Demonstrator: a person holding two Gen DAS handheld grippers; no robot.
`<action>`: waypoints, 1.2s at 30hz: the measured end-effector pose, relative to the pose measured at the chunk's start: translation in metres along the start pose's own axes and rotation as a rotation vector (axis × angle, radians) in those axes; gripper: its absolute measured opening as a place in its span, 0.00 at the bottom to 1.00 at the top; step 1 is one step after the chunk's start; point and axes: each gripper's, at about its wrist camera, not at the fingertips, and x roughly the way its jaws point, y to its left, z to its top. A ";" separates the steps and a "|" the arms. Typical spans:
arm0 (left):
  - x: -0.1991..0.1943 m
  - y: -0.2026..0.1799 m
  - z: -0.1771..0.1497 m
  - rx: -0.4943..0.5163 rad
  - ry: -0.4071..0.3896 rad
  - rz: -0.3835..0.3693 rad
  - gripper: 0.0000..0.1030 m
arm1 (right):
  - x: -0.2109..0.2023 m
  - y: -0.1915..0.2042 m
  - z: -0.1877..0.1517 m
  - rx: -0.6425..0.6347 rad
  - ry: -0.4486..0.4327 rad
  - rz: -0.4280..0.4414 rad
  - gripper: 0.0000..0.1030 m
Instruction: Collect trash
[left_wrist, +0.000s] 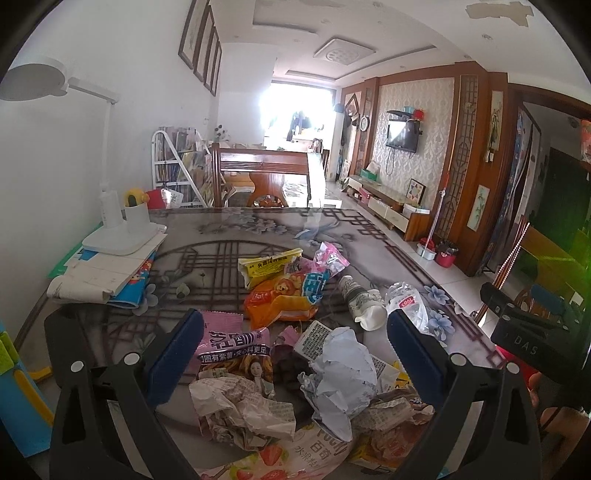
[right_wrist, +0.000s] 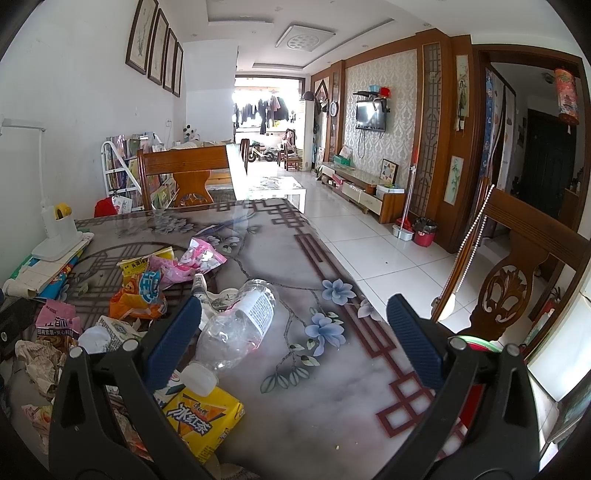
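Trash beside desk lamp

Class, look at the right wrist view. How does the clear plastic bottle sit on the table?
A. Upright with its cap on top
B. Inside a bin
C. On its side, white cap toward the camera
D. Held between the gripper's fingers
C: the clear plastic bottle lies on its side on the table, white cap nearest the camera, beside the open right gripper.

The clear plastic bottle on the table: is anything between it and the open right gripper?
Nothing visible blocks it. The clear plastic bottle lies on its side on the table, just beside the left finger of the open right gripper; the yellow drink carton sits nearer, below its cap.
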 end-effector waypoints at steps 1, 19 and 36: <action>0.000 -0.001 0.000 0.001 0.000 0.000 0.92 | 0.000 0.000 0.000 0.000 0.000 0.000 0.96; 0.001 0.002 -0.002 0.000 0.011 0.005 0.92 | 0.000 0.000 -0.001 0.005 0.002 0.000 0.96; -0.001 0.005 -0.001 0.006 0.025 0.002 0.92 | 0.001 -0.001 -0.002 0.009 0.012 0.003 0.96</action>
